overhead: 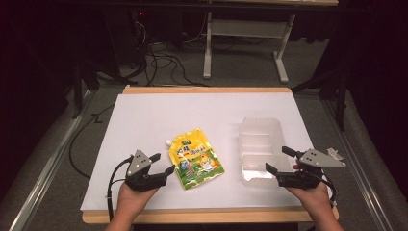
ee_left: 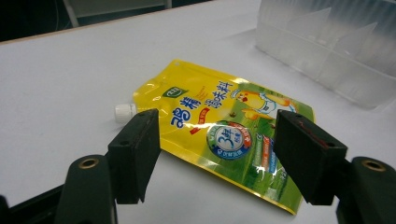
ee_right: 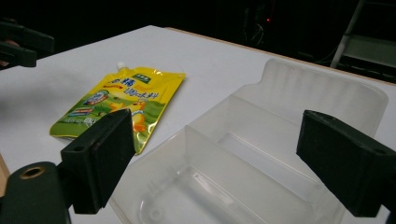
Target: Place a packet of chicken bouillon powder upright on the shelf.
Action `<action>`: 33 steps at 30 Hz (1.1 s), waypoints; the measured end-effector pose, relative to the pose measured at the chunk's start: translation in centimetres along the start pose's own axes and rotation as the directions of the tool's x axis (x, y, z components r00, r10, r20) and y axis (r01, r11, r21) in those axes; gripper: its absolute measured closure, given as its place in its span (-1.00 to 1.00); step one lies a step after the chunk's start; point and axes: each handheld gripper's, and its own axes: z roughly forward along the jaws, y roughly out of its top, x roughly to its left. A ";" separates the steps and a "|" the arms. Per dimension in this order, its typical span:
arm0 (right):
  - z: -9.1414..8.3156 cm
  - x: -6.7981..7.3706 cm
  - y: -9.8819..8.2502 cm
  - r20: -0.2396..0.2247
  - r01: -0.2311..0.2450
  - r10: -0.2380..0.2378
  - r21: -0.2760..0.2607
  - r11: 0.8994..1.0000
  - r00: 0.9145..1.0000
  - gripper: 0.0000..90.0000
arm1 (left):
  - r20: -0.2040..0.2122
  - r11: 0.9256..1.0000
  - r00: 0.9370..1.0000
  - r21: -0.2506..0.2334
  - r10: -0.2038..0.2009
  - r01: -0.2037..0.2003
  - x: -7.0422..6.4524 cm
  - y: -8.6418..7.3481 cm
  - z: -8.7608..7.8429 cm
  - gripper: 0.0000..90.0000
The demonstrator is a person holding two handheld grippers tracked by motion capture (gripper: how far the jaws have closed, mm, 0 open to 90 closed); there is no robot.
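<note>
I count one yellow spouted pouch at frame centre and one clear two-compartment tray right of it, holding nothing; my left gripper and right gripper both stand released.

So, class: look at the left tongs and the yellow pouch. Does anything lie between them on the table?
Nothing visible does. The left tongs stand open just beside the yellow pouch, which lies flat on the bare white table. The clear plastic tray sits apart on the pouch's far side, near the right tongs.
</note>
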 end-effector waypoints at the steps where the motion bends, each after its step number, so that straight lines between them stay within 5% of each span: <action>1: 0.0 0.0 0.0 -0.001 0.000 0.000 0.001 1.000 1.000 -0.75 | -0.001 1.000 1.000 0.000 0.003 -0.003 -0.1 0.0 0.0 -0.26; 33: 0.1 0.2 -0.1 -0.003 -0.013 0.013 -0.013 1.000 1.000 -0.81 | 0.031 1.000 0.999 0.011 -0.007 0.007 -0.2 -0.1 0.3 -0.26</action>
